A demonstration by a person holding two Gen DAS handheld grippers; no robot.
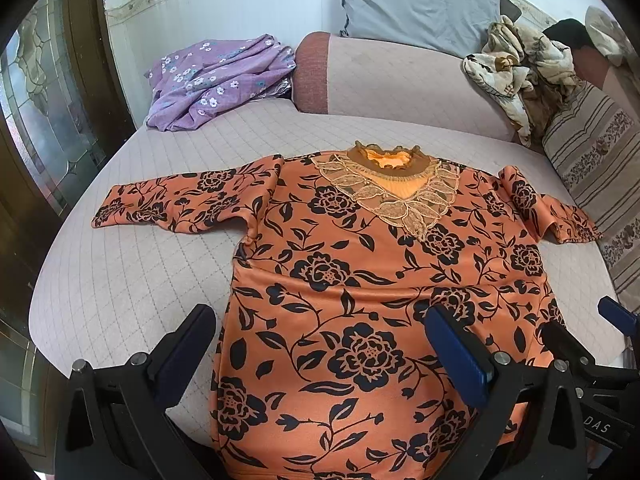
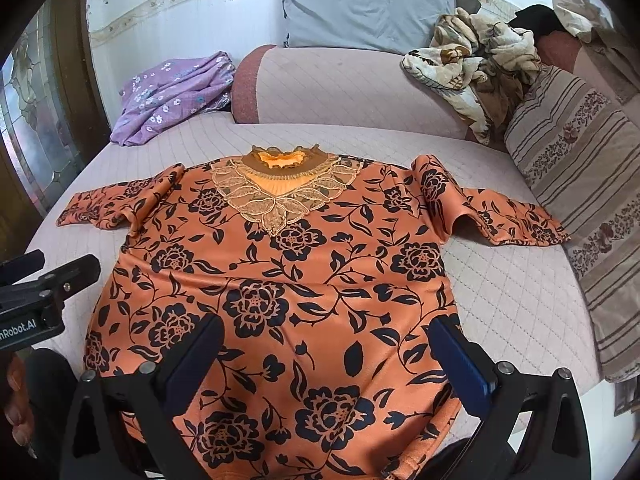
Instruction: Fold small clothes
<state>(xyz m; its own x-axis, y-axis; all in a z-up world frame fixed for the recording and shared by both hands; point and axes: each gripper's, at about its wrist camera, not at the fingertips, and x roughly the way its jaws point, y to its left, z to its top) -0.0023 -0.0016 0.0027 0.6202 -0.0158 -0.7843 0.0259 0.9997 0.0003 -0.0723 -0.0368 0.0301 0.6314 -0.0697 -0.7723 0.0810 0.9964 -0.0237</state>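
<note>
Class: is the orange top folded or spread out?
Spread out: the top lies flat on the bed, both sleeves extended sideways.

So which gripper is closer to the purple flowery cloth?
Left. The left gripper hovers over the orange top's left side, the side where the purple cloth lies. The right gripper is over its right side, farther off.

Both views are being lit evenly by soft, bright daylight, with only faint shadows being cast under the spread orange black-flowered top point(image 1: 360, 280) on the quilted pale bed cover point(image 1: 120, 280). Straight lines are being bent strongly by fisheye distortion, and the corners are being darkened. The black near gripper fingers point(image 2: 192, 360) are being rendered slightly soft.
</note>
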